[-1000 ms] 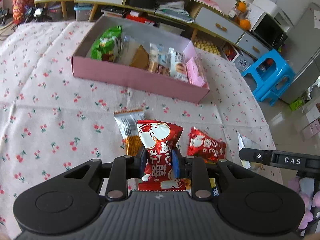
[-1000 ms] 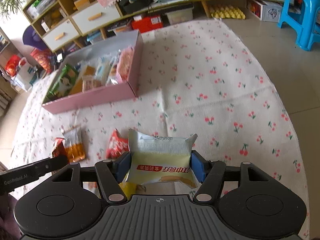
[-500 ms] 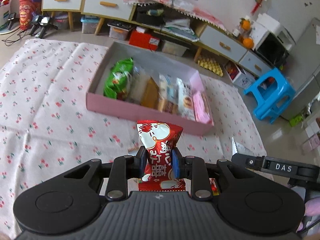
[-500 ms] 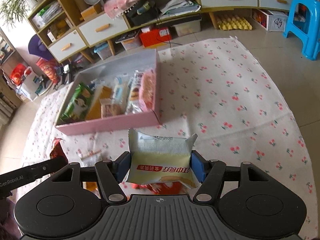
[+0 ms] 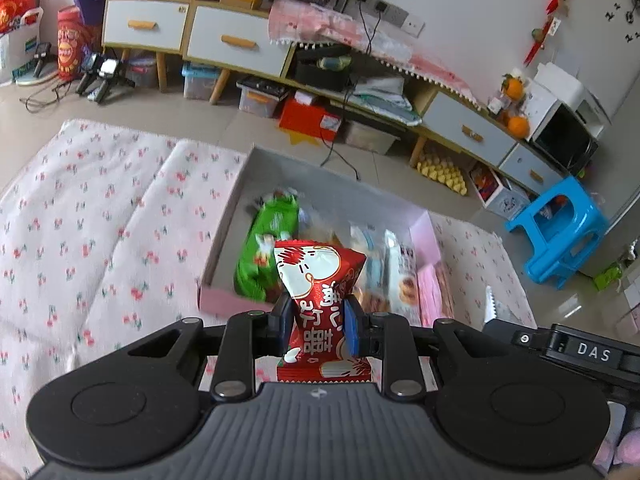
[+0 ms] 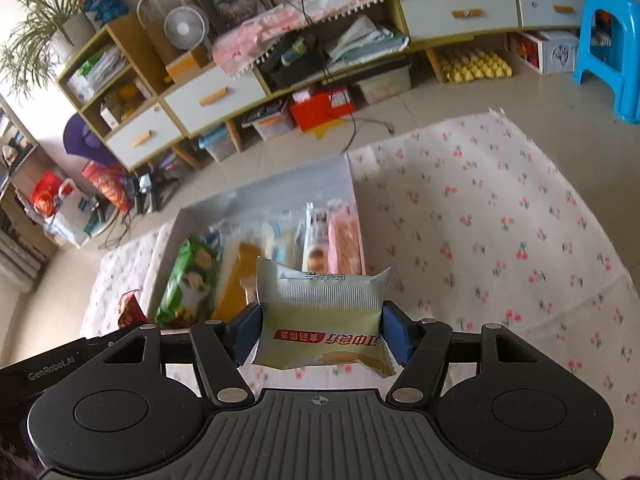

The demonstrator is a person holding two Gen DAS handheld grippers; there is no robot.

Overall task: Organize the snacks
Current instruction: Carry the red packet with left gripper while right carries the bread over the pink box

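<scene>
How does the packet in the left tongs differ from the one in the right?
The red packet is narrow and pinched at its waist by the left tongs; the pale yellow packet is wider and flatter, spanning the right tongs. Red stands upright; yellow lies broadside. Both are sealed, gripped, facing the pink box.

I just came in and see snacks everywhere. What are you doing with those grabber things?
A person is tidying snacks into the pink box on the cherry-print cloth. The left gripper is shut on a red snack packet, and the right gripper is shut on a pale yellow packet. Both are held up near the box, which already holds a green bag and other packets.
</scene>
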